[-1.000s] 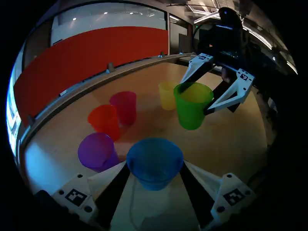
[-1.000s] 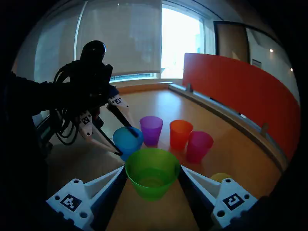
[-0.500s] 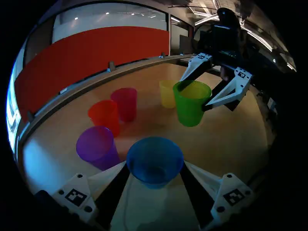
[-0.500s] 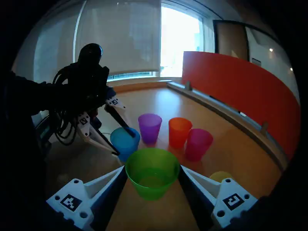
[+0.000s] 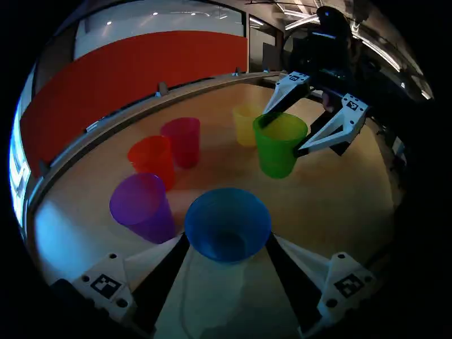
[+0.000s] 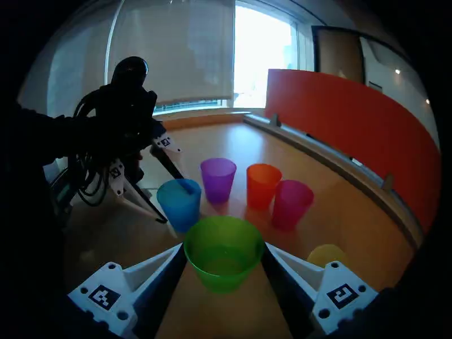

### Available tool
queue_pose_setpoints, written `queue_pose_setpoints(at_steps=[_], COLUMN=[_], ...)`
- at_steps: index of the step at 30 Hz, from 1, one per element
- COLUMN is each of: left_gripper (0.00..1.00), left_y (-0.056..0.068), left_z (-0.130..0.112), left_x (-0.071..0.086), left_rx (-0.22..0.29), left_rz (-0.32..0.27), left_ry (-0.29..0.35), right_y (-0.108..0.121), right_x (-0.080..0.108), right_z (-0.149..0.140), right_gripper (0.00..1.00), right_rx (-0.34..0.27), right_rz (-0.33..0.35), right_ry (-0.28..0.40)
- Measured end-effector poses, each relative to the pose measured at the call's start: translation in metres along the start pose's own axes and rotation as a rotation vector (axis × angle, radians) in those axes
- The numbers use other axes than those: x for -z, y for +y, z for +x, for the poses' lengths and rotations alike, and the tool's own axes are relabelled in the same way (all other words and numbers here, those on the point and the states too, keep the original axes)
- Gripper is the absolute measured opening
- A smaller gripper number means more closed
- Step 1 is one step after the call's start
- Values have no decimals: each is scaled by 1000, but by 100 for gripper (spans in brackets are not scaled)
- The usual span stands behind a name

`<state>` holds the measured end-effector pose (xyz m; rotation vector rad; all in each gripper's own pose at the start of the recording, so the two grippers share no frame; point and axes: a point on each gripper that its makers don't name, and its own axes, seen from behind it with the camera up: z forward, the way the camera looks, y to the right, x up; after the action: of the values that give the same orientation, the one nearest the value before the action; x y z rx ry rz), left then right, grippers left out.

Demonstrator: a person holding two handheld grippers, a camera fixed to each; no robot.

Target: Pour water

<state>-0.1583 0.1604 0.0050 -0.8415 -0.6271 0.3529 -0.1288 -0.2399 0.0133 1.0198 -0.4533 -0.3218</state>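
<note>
My left gripper (image 5: 227, 248) is shut on a blue cup (image 5: 227, 224), held just above the wooden table (image 5: 339, 198). The right gripper view shows that same blue cup (image 6: 179, 204) between the left gripper (image 6: 172, 199) fingers. My right gripper (image 6: 224, 265) is shut on a green cup (image 6: 224, 252) with a little liquid at its bottom. From the left gripper view the green cup (image 5: 278, 143) hangs upright in the right gripper (image 5: 282, 135) at the far right. Purple (image 5: 141, 207), orange (image 5: 152, 160), magenta (image 5: 183, 141) and yellow (image 5: 246, 124) cups stand on the table.
A red partition wall (image 5: 113, 73) with a metal rail runs along the table's far edge. A person's dark sleeve and cables (image 6: 85, 147) sit behind the left gripper. A bright window (image 6: 260, 56) lies beyond. Bare wood (image 5: 339, 198) spreads to the right of the cups.
The blue cup has tilted slightly and drawn away from the green cup, moving left in the right gripper view. The green cup has stayed nearly still.
</note>
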Motion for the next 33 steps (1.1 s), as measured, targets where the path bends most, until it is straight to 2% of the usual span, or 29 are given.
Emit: queue_pose_setpoints(at_steps=[5, 14, 25, 33], left_gripper=[98, 98, 98, 98], left_y=[-2, 2, 0, 4], left_z=[-8, -19, -19, -19], left_x=[6, 19, 33, 35], left_rx=[-5, 13, 36, 29], left_rz=[11, 11, 36, 43], left_ry=[-20, -31, -10, -10], right_y=[2, 3, 4, 5], right_x=[-4, -13, -13, -11], right_z=[-10, -27, -31, -33], right_gripper=[92, 92, 92, 93], right_rx=[-7, -21, -36, -42], right_rz=[-2, -1, -7, -21], right_ry=[-17, -43, -25, -7])
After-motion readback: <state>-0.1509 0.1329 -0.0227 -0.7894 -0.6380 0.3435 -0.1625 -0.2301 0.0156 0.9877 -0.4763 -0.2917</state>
